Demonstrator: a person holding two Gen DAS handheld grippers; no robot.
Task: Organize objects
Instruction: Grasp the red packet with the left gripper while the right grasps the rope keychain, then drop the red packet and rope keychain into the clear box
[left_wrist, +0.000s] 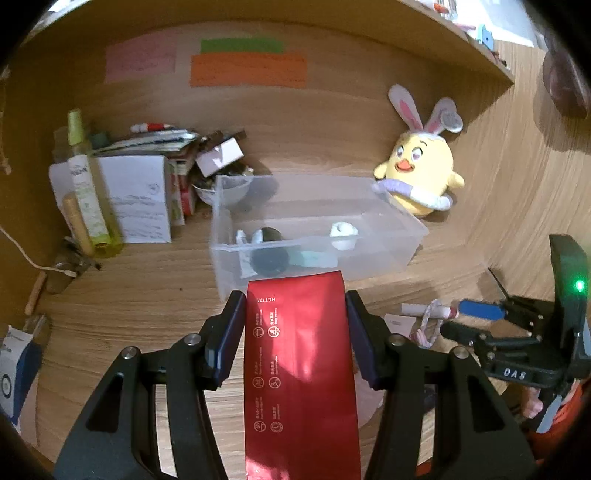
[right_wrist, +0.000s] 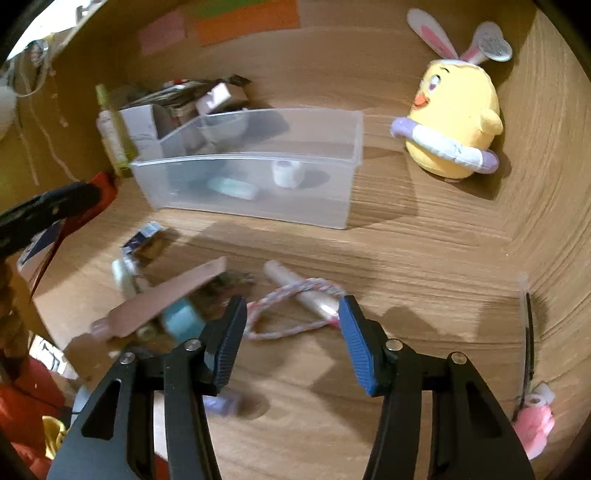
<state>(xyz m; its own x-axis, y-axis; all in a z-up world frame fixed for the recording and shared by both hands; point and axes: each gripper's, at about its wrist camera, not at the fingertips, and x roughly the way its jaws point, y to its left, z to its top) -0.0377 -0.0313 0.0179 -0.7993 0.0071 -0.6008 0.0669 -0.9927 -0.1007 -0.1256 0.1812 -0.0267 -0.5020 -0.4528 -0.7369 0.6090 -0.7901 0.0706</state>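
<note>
My left gripper (left_wrist: 295, 306) is shut on a flat red packet (left_wrist: 301, 369) with white print, held just in front of the clear plastic bin (left_wrist: 391, 236). The bin holds a black round object (left_wrist: 269, 254), a pale teal item (left_wrist: 314, 258) and a small white roll (left_wrist: 343, 234). My right gripper (right_wrist: 293, 314) is open and empty, above a braided rope loop (right_wrist: 295, 310) and a pale tube (right_wrist: 295, 284) on the desk. It also shows in the left wrist view (left_wrist: 476, 314). The bin (right_wrist: 332, 210) stands beyond it.
A yellow chick plush (left_wrist: 421, 170) with bunny ears sits right of the bin. Bottles, a white box (left_wrist: 136, 199) and stacked papers crowd the back left. A brown card (right_wrist: 166, 299), teal block (right_wrist: 181, 317) and small clutter lie left of my right gripper. A pink item (right_wrist: 533, 424) lies far right.
</note>
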